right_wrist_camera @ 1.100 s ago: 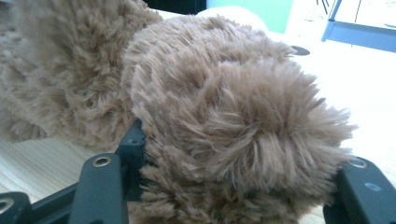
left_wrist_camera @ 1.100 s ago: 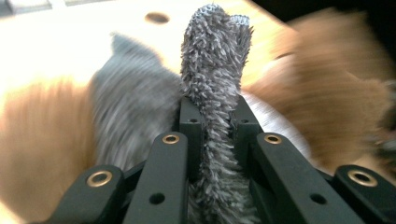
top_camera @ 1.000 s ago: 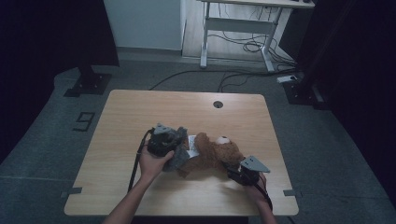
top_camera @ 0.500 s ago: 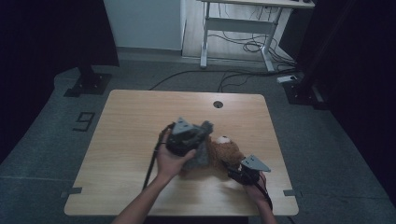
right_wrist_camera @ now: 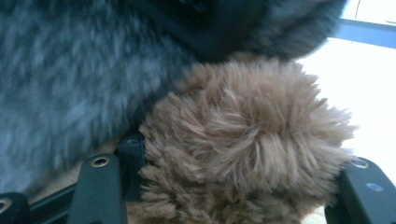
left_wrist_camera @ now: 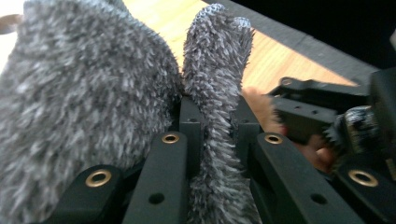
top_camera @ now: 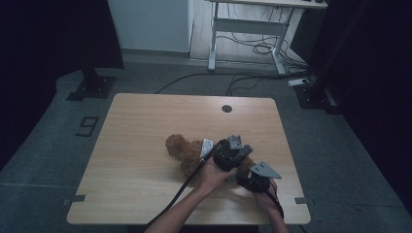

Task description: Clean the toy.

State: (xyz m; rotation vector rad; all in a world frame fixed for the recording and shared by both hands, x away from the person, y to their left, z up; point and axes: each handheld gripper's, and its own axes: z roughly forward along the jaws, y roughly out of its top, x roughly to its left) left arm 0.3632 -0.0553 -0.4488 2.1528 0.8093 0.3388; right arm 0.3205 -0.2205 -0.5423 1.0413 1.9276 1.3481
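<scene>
Left gripper (left_wrist_camera: 212, 135): jaws drawn close together and pinching a fold of grey fleecy cloth (left_wrist_camera: 84, 102), which is rising past the jaw tips in two lobes, one broad at the left of the left gripper view, one narrow and upright at centre. In the high view the left gripper (top_camera: 232, 151) is sitting over the right end of the toy, the person's left hand (top_camera: 212, 174) wrapping its body, its black cable (top_camera: 184, 187) trailing down toward the table's near edge

Right gripper (right_wrist_camera: 229, 186): jaws standing partly apart and clamping a round tuft of the brown plush toy (right_wrist_camera: 243, 140), the fur bulging between and over both jaws; grey cloth is lying blurred above and to the left in the right gripper view. In the high view the right gripper (top_camera: 256, 178) is resting just beside the left one, at its lower right, grey three-cornered plate on top

Brown plush toy (top_camera: 183, 149): lying on the wooden table (top_camera: 145, 126), right of centre and toward the near edge, its round left end uncovered, its right end under the two grippers. A small pale tag (top_camera: 207, 146) is showing on its upper side

Table: light wood, a round grommet hole (top_camera: 227, 108) near the far edge. Grey floor around it, a desk frame (top_camera: 243, 29) with cables beyond
</scene>
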